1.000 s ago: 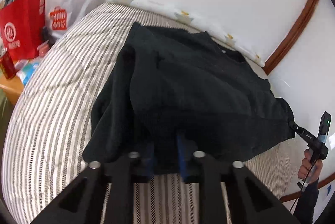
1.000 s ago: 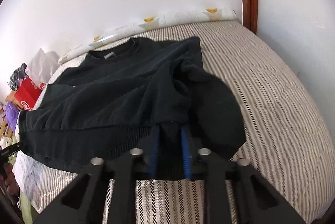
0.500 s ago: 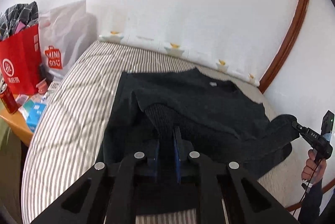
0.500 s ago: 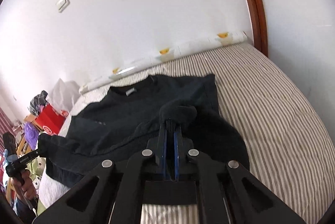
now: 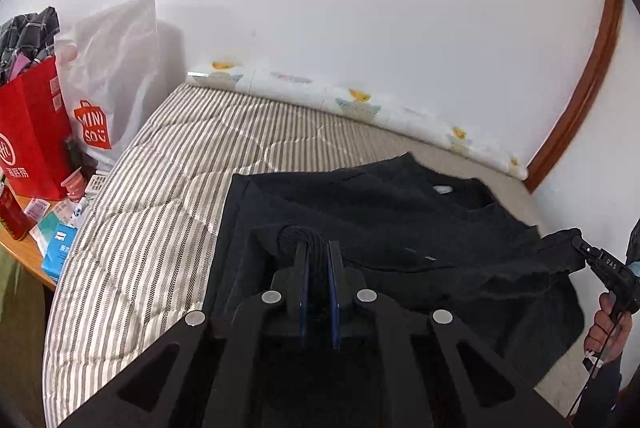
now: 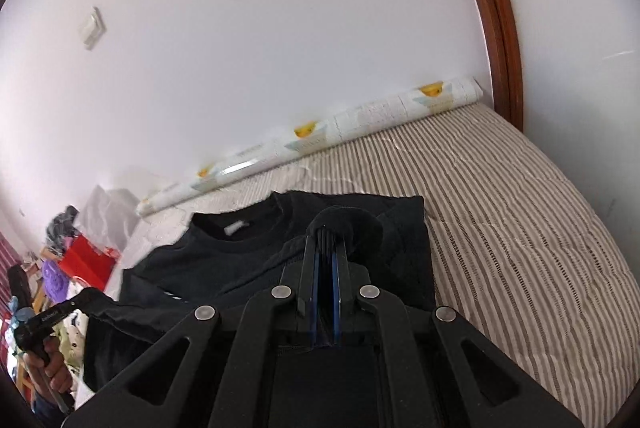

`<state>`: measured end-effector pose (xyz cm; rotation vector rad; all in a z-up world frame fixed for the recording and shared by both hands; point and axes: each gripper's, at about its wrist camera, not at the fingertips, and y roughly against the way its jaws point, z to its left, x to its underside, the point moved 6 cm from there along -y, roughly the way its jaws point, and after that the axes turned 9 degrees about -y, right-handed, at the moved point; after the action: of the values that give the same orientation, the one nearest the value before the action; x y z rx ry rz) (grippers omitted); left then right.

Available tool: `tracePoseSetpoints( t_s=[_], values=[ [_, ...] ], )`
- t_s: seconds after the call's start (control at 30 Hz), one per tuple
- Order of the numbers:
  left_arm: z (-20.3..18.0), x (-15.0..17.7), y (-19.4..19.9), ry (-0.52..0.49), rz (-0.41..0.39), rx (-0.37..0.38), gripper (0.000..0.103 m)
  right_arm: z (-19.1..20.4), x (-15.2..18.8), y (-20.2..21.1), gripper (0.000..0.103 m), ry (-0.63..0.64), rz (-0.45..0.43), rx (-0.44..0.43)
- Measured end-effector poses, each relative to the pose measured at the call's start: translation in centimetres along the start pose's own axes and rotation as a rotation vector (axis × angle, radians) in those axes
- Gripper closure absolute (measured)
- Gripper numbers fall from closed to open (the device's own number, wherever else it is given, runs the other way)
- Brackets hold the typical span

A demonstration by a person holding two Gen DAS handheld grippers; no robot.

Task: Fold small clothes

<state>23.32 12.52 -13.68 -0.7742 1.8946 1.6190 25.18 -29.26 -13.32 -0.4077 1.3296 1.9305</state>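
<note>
Two bunched corners of the black sweater (image 5: pixel 400 224), lying on the striped bed (image 5: pixel 160 211), are pinched by the left gripper (image 5: pixel 318 252) and right gripper (image 6: pixel 327 240), so the hem-to-collar fold seems underway, needing both lowered evenly next.

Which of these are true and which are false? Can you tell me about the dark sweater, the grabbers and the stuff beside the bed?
1. Both the left gripper and the right gripper pinch the sweater. True.
2. The sweater is bright yellow. False: it is black.
3. The bed cover has stripes. True.
4. The red bag lies on the sweater. False: it stands beside the bed, next to a white bag.
</note>
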Motion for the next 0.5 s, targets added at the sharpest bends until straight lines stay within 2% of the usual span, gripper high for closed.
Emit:
tracePoseSetpoints(
  t_s=[0.23,0.37,0.4,0.5],
  values=[
    [0.4,0.4,-2.7,-0.008,0.059,-0.004,0.093,-1.4,1.2,-5.0,0.097,0.016,0.082,0.103],
    [0.2,0.0,-2.6,-0.012,0.065,0.014,0.092,-1.4,1.2,-4.9,0.087,0.023,0.085,0.123],
    [0.1,0.0,-2.4,-0.018,0.064,0.013,0.091,-1.4,1.0,-4.3,0.086,0.019,0.077,0.12],
    [-0.3,0.3,-1.7,-0.028,0.064,0.035,0.077,-0.7,0.7,-2.2,0.079,0.036,0.039,0.139]
  ],
)
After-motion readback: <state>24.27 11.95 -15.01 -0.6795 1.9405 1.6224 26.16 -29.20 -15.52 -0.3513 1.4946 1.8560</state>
